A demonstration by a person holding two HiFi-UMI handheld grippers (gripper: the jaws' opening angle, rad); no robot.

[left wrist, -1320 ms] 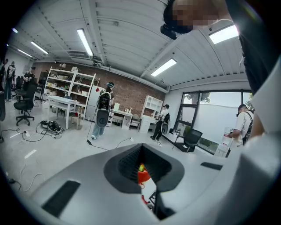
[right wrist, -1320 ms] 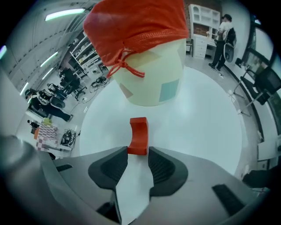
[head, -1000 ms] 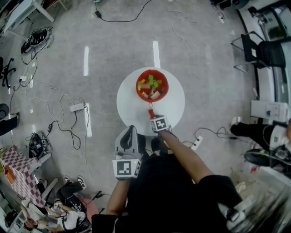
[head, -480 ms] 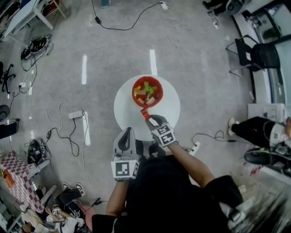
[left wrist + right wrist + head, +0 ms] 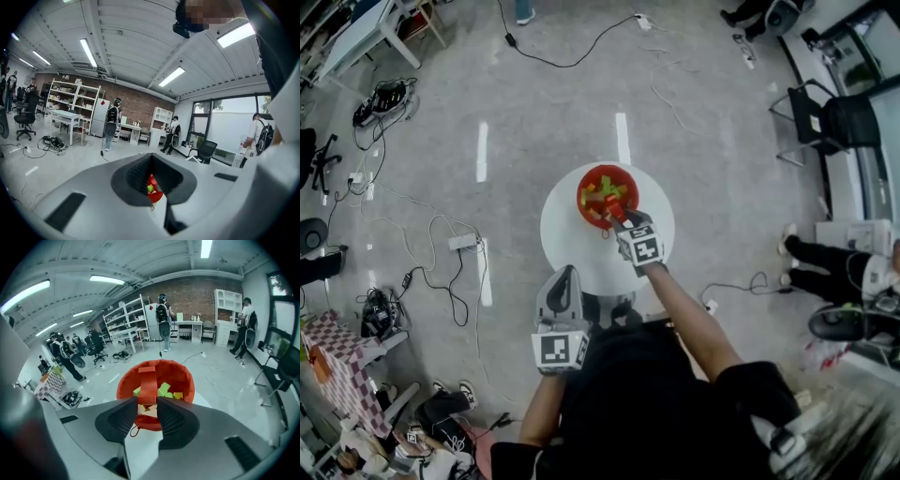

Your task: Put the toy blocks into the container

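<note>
A red container [image 5: 606, 183] with several coloured blocks stands at the far side of a round white table [image 5: 572, 246]. My right gripper [image 5: 618, 213] is shut on a long red block [image 5: 612, 207] and holds it over the container's near rim. In the right gripper view the red block [image 5: 148, 383] stands upright between the pads, with the container [image 5: 182, 377] right behind it. My left gripper [image 5: 565, 274] hangs near the table's front edge, close to my body, with its jaws together and nothing in them. Through its narrow gap the container [image 5: 153, 191] shows.
Cables and a power strip [image 5: 459, 242] lie on the floor left of the table. A black chair [image 5: 836, 117] stands at the far right, a checkered table [image 5: 339, 361] at the lower left. A person's legs [image 5: 817, 255] are at the right.
My right gripper has carried the red block forward from the table's near edge to over the container's near rim. The left gripper has stayed in place.
</note>
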